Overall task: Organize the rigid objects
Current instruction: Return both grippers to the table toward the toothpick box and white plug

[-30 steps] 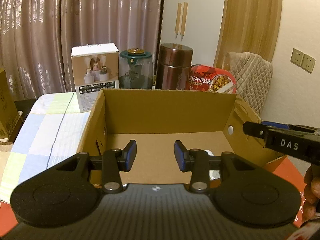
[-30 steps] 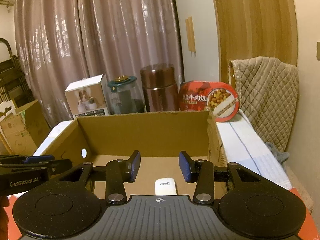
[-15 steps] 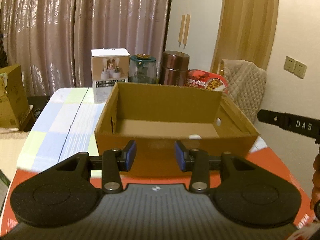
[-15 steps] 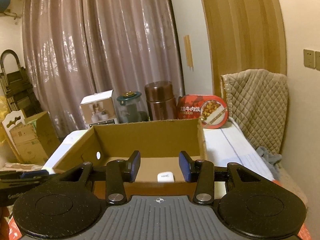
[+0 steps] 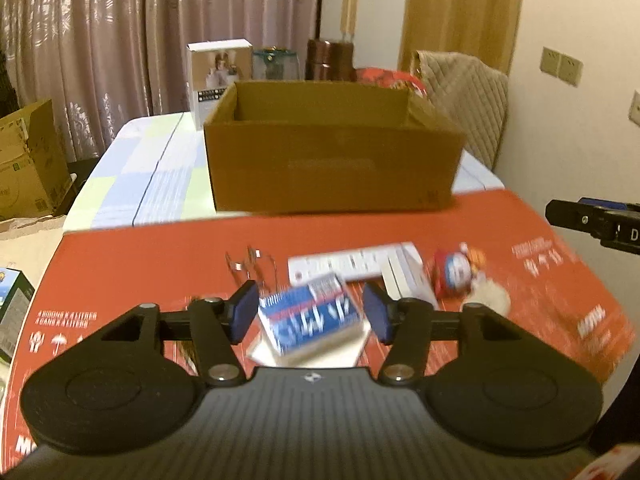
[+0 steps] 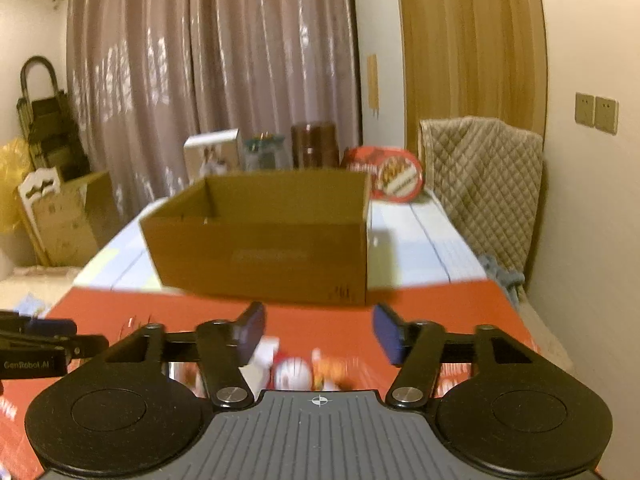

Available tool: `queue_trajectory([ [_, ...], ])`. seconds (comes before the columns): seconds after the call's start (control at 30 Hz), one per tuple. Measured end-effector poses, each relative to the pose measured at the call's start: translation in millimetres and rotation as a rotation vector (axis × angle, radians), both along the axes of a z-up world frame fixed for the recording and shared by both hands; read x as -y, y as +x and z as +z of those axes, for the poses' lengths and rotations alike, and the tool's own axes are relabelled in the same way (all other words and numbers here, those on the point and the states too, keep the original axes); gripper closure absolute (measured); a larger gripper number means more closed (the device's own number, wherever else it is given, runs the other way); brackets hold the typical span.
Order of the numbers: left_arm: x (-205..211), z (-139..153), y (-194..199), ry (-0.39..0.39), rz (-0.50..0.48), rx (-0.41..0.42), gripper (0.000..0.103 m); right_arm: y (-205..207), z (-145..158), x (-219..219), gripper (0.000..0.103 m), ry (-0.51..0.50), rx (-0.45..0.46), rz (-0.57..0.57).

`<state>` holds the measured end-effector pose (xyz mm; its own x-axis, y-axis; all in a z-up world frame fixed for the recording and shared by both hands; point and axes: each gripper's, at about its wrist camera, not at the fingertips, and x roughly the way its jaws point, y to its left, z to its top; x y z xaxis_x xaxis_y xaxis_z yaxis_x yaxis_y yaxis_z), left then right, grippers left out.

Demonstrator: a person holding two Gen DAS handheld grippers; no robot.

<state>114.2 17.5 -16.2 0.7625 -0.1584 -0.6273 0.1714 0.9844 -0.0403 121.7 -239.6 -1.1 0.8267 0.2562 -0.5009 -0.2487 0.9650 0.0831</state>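
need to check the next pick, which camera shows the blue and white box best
The left wrist view. There the blue and white box lies on the red mat, seen between the open left hand-held gripper fingers, blurred but whole. In the right wrist view I cannot pick it out; only blurred items show below that gripper.

A plain brown cardboard box (image 5: 332,168) sits mid-frame on a red printed mat (image 5: 160,256) with white lettering. Lower centre lies a blue-and-white small carton (image 5: 310,320); pale blue-green checked cloth (image 5: 148,168) covers upper left.
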Motion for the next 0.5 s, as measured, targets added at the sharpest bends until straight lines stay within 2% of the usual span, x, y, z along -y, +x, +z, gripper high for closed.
queue_trajectory([
  [0.1, 1.9, -7.9, -11.1, 0.005, 0.005, -0.01, 0.042, -14.5, -10.0, 0.9, 0.038, -0.022, -0.019, 0.016],
  [0.17, 3.2, -13.0, -14.5, -0.001, 0.008, -0.015, 0.032, -22.2, -20.9, -1.6, 0.035, -0.045, -0.025, 0.028],
  [0.33, 7.4, -30.1, -14.9, 0.017, -0.012, -0.012, 0.031, -27.6, -55.0, -8.5, 0.03, -0.149, -0.002, 0.096],
  [0.5, 8.5, -47.7, -3.0, 0.045, -0.017, -0.052, 0.03, -15.9, -81.8, -15.6, 0.03, -0.212, -0.047, 0.121],
])
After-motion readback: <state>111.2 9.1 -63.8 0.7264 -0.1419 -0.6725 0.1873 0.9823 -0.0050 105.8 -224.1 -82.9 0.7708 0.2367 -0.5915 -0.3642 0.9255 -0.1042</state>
